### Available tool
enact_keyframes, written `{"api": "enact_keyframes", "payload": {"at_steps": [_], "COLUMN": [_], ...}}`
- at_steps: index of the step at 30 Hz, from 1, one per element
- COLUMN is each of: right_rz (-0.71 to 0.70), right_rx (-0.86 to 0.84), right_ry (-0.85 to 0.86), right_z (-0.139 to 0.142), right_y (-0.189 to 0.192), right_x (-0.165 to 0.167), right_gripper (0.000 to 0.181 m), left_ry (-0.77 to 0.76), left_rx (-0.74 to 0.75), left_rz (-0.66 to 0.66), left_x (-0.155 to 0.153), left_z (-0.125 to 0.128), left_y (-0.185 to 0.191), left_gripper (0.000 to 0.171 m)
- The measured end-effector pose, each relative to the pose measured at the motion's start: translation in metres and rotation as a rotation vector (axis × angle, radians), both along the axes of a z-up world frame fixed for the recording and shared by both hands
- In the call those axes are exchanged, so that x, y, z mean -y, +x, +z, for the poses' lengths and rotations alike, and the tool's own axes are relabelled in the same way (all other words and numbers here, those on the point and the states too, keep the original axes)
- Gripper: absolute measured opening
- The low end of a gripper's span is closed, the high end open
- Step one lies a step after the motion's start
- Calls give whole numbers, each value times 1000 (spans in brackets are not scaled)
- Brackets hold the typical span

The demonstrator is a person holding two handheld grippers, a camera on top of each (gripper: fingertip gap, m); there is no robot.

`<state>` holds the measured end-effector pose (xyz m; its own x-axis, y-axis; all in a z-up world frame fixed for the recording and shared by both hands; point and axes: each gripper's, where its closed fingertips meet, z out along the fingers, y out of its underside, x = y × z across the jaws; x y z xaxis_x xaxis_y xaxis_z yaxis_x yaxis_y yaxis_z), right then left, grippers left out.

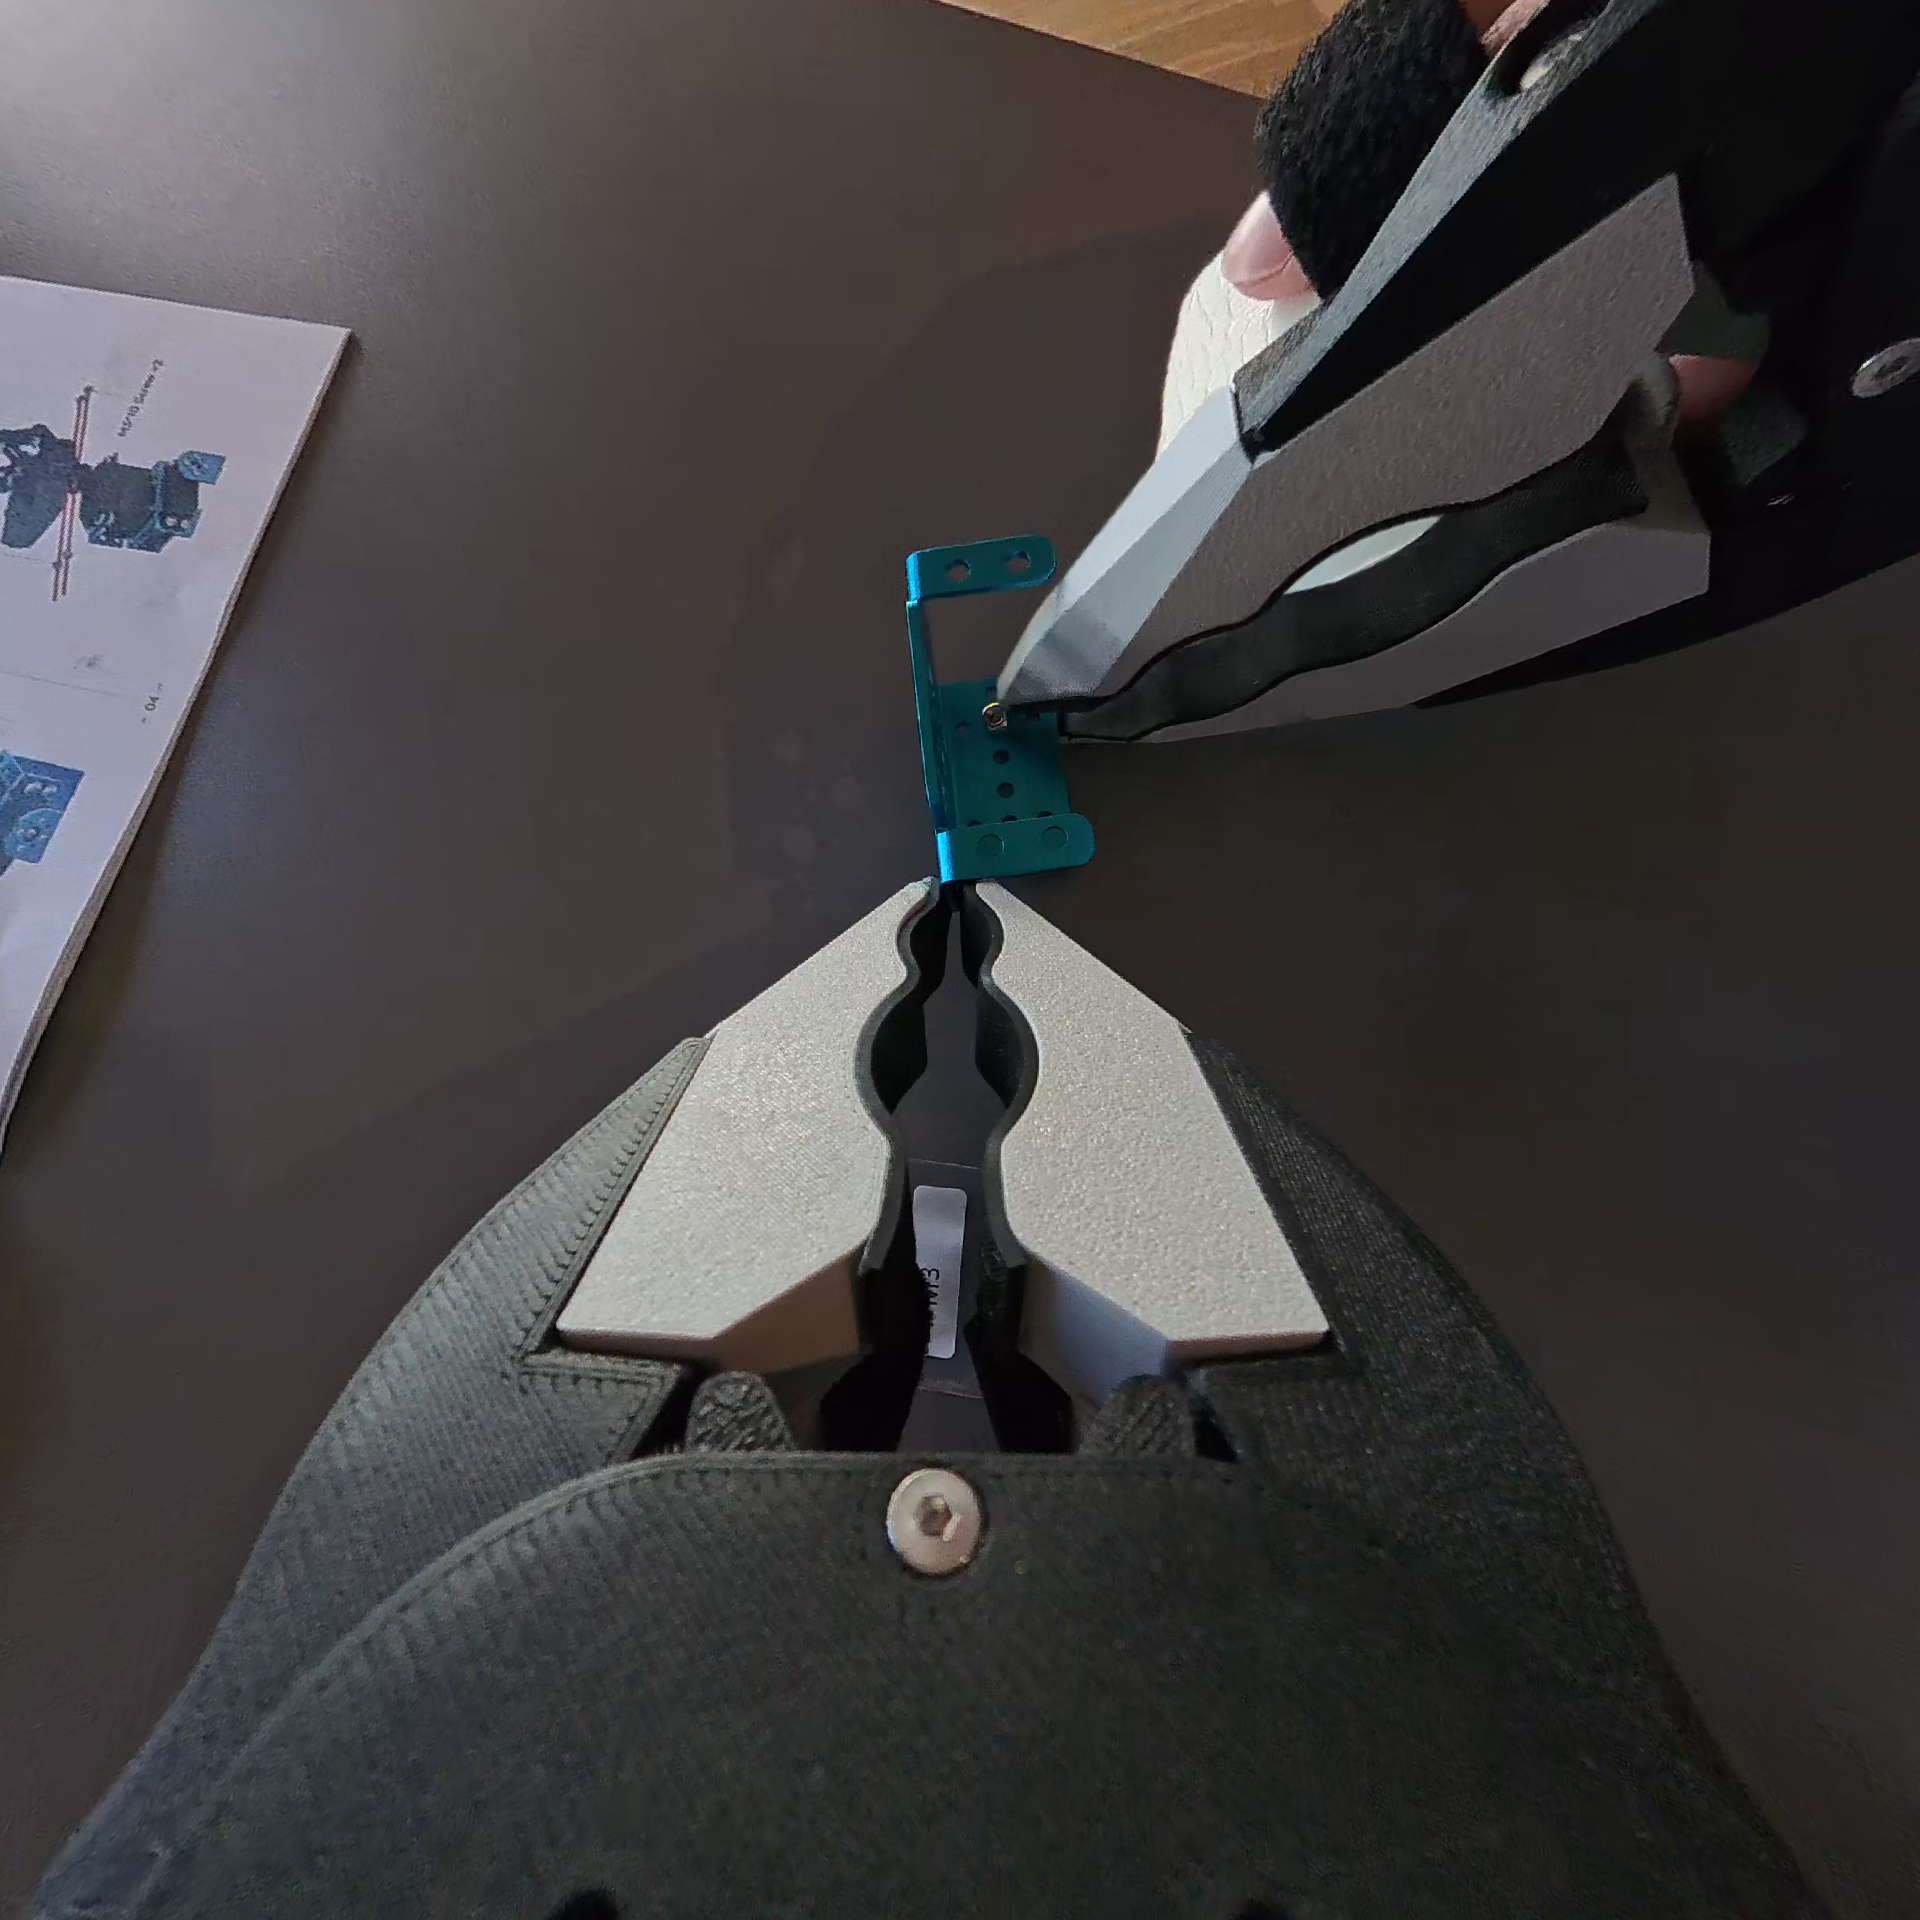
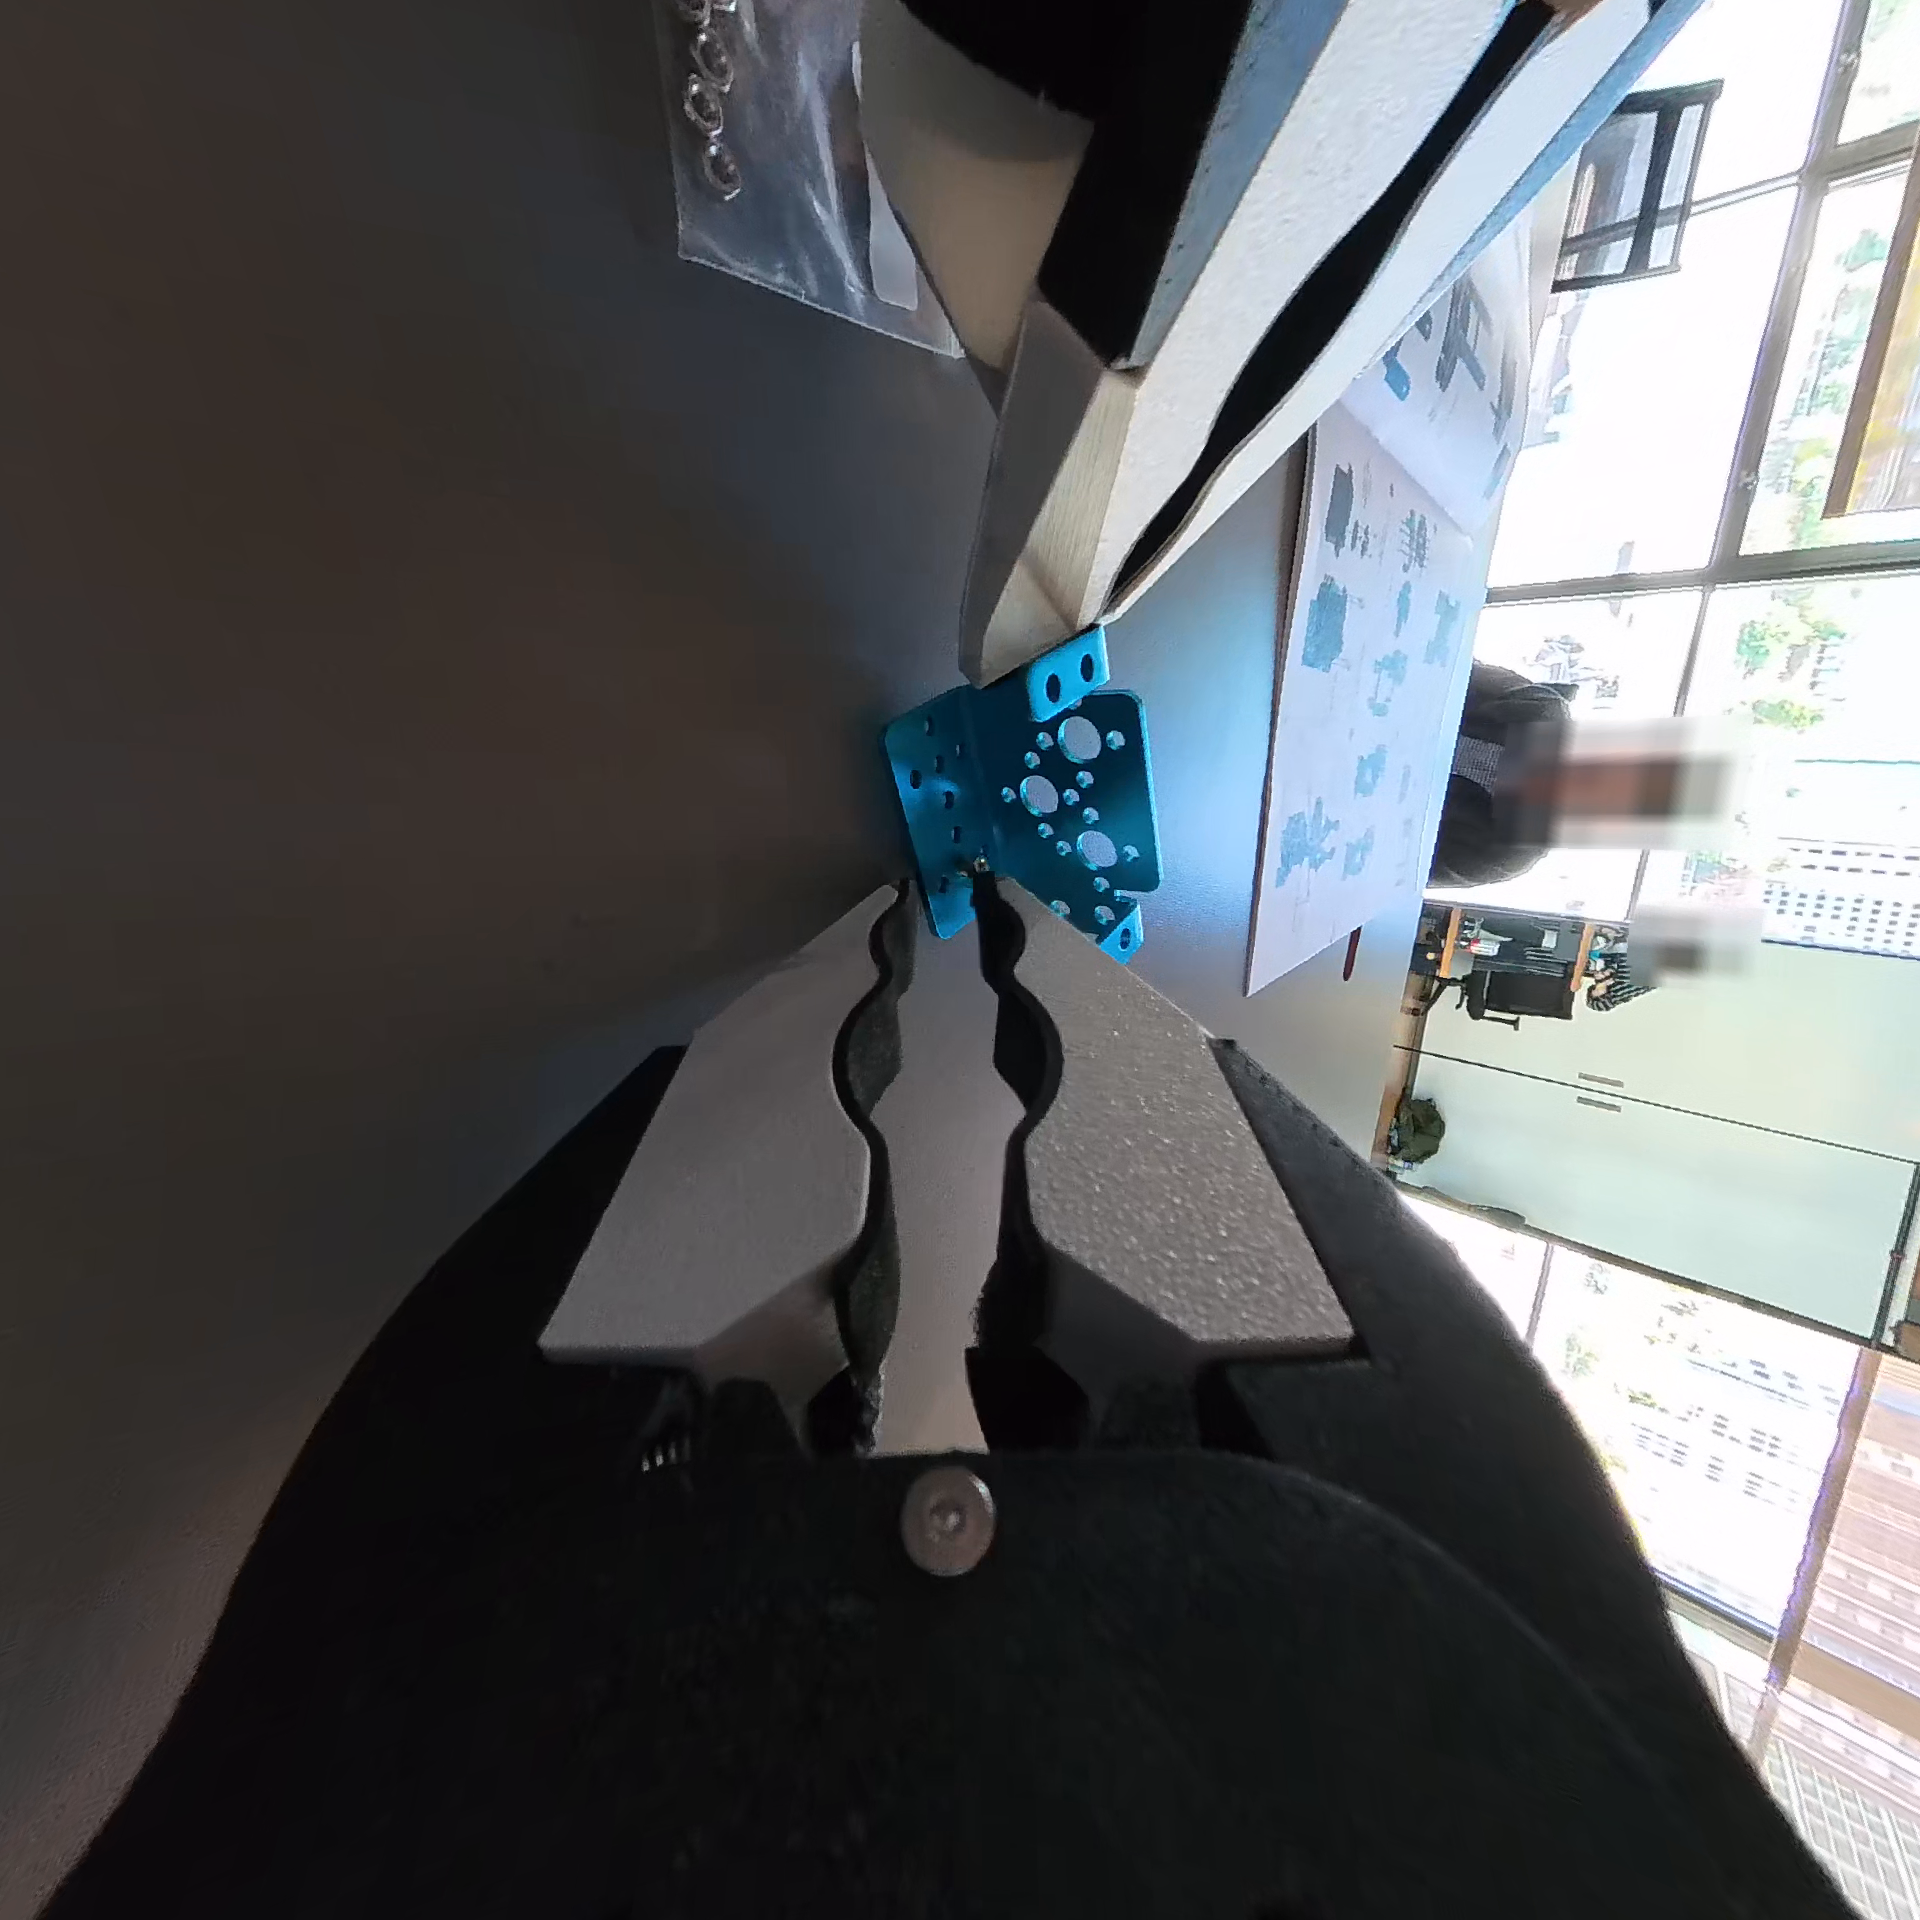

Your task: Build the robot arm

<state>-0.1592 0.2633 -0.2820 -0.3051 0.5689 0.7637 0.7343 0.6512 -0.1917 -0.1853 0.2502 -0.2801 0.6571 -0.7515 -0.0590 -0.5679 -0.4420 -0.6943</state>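
A dark counter carries everything, and beyond its far edge a strip of wooden floor shows in the left wrist view. An open booklet with blue diagrams lies flat on the counter, well off to the left of the left hand-held gripper; the right wrist view shows the same booklet beyond the bracket, on the side away from the right hand-held gripper. The left hand-held gripper's two grey fingers meet almost completely at their tips, pinching the near corner of a blue metal bracket, which stands on its edge just ahead of those tips and is full of small holes. In the right wrist view the bracket appears as a folded plate with round holes, the left hand-held gripper gripping its far tab. The right hand-held gripper reaches in from the right, its fingers drawn nearly together, and at their tips sits a tiny screw pressed against the bracket's perforated face; whether the tips actually clamp it cannot be told. A clear plastic bag holding small metal parts lies on the counter, well beyond the right hand-held gripper and to its left.
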Motion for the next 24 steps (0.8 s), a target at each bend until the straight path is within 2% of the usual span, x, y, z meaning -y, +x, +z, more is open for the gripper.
{"api": "enact_keyframes", "payload": {"at_steps": [14,24], "right_rz": [0,-7], "right_rx": [35,10], "right_ry": [22,6], "right_z": [-2,0], "right_y": [0,1], "right_x": [1,0], "right_gripper": [7,12], "left_ry": [0,-1], "left_rx": [-1,0], "left_rz": [0,-4], "left_x": [0,0], "left_z": [0,0], "left_y": [0,1], "left_gripper": [1,1]}}
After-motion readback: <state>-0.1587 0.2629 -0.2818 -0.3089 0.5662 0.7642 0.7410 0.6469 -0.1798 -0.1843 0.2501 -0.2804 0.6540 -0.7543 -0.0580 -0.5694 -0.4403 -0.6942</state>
